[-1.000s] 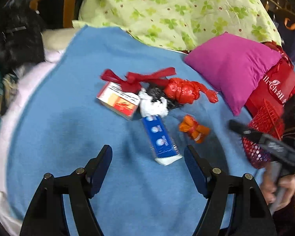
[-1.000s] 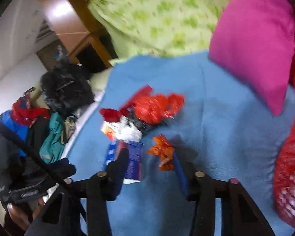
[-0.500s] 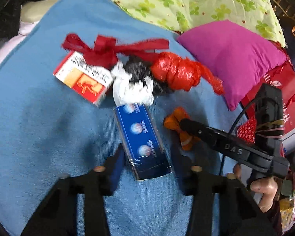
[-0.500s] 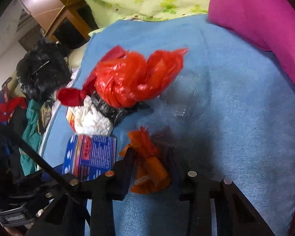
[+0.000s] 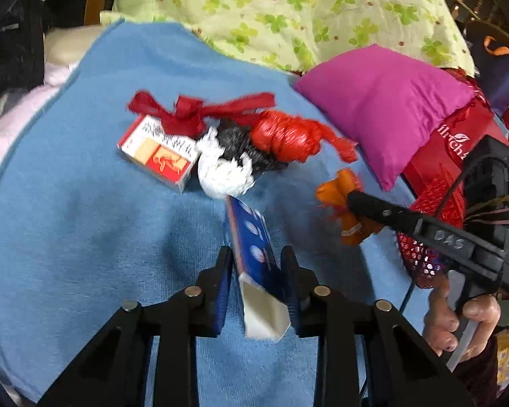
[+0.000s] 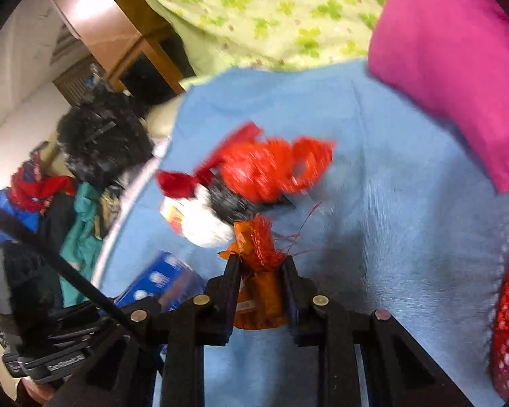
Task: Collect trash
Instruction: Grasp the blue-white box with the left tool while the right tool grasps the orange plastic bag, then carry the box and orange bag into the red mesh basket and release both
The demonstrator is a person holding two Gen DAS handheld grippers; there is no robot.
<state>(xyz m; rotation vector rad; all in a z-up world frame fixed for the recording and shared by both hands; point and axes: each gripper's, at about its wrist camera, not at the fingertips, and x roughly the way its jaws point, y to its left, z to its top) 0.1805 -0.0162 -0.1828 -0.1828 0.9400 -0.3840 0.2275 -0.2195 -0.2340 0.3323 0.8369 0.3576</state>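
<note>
A bed carries everything, spread with a blue blanket [image 5: 85,224]. Near its middle lies a heap of litter: a red and white box [image 5: 157,154] at the left, a dark red ribbon [image 5: 193,112] across its far edge, a crumpled white tissue [image 5: 222,169] to its right, a black bag [image 5: 244,147] behind the tissue and a knotted red plastic bag [image 5: 288,135] at the right. A magenta cushion [image 5: 383,101] lies on the blanket at the right. A green clover-print quilt [image 5: 288,10] covers the far end, and a red mesh basket [image 5: 434,217] sits at the blanket's right edge.
</note>
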